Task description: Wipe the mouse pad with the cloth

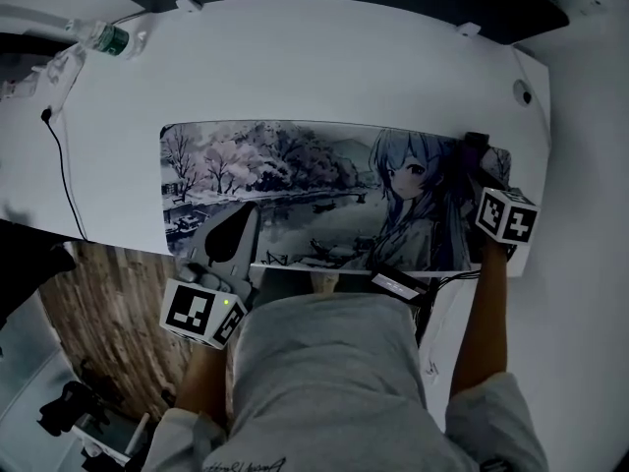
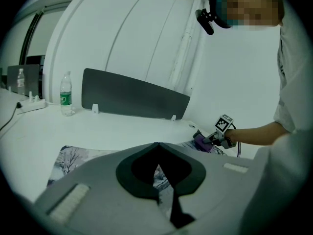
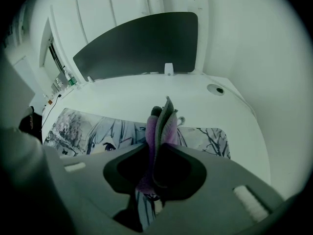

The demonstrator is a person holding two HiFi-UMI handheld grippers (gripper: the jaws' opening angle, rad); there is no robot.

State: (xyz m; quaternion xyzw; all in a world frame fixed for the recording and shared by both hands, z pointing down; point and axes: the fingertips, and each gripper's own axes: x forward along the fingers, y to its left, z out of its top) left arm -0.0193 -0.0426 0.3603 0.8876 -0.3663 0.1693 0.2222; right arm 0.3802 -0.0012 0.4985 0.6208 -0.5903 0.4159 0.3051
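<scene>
A long mouse pad (image 1: 295,185) printed with a snowy landscape and an anime girl lies across the white desk (image 1: 324,67). My right gripper (image 1: 475,170) is over the pad's right end, shut on a folded purple-and-grey cloth (image 3: 161,126) that sticks up from between its jaws. The left gripper view shows the same cloth (image 2: 201,142) and the right gripper (image 2: 215,137) far off at the right. My left gripper (image 1: 246,219) rests at the pad's near left edge; its jaws meet at the tips with nothing between them (image 2: 157,146). The pad (image 3: 98,131) spreads left beneath the cloth.
A water bottle (image 1: 103,37) and a power strip (image 2: 30,104) stand at the desk's far left, with a black cable (image 1: 64,180) running off the edge. A dark partition panel (image 3: 142,45) lines the back. A cable hole (image 1: 526,94) lies at the right. Wooden floor (image 1: 108,323) shows below left.
</scene>
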